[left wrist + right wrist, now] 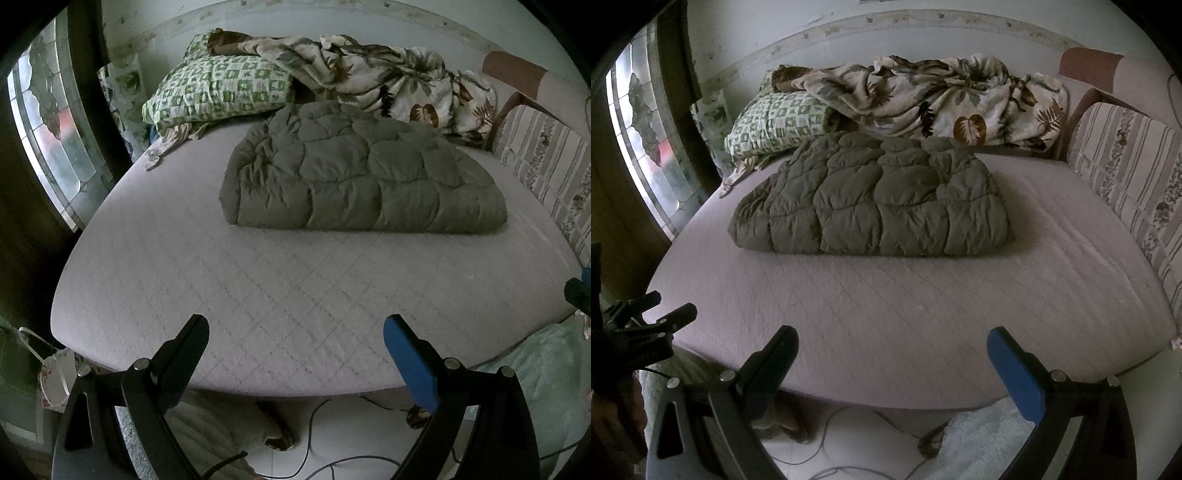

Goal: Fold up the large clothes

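On quilted mattress point(258, 295), folded quilt point(362, 177); window point(48, 129) possibly stained.

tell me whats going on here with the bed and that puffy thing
A person holds two grippers at the near edge of the bed; both the left gripper and the right gripper are open and holding nothing. The olive quilted comforter lies already folded into a thick bundle on the mattress. Behind it sit a crumpled leaf-print blanket and a green checked pillow, untouched.
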The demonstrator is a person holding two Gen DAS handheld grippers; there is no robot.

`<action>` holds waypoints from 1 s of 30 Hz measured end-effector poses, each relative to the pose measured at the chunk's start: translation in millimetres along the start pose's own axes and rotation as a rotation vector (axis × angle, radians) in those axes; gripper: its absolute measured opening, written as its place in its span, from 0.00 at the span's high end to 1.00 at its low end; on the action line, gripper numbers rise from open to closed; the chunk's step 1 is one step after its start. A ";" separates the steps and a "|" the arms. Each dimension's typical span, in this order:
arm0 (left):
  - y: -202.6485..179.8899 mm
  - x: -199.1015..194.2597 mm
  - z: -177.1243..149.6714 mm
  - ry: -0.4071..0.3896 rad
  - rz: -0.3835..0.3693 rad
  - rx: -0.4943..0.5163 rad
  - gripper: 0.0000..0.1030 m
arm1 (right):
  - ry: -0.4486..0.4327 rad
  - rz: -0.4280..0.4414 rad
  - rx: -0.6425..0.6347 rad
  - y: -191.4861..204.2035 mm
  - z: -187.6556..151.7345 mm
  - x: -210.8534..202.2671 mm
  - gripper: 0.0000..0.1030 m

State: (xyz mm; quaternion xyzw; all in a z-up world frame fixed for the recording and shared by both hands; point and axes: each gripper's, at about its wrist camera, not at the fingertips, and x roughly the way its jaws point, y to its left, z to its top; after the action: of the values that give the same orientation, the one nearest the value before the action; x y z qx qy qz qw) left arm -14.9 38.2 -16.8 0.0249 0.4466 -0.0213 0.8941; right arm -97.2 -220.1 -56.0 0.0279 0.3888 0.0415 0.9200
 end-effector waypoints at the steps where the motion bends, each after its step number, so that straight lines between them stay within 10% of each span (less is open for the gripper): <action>1: 0.5 -0.2 -0.6 0.001 0.003 -0.002 0.08 | 0.000 0.000 -0.001 -0.6 -0.3 -0.5 0.00; 30: -8.0 -25.4 -0.7 -0.067 0.000 0.035 0.07 | -0.035 0.010 -0.001 3.6 -1.3 -20.5 0.00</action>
State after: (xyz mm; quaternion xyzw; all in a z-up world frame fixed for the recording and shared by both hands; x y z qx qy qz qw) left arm -31.1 30.7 2.9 0.0396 0.4161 -0.0299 0.9080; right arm -112.5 -218.5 -41.9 0.0300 0.3726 0.0457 0.9264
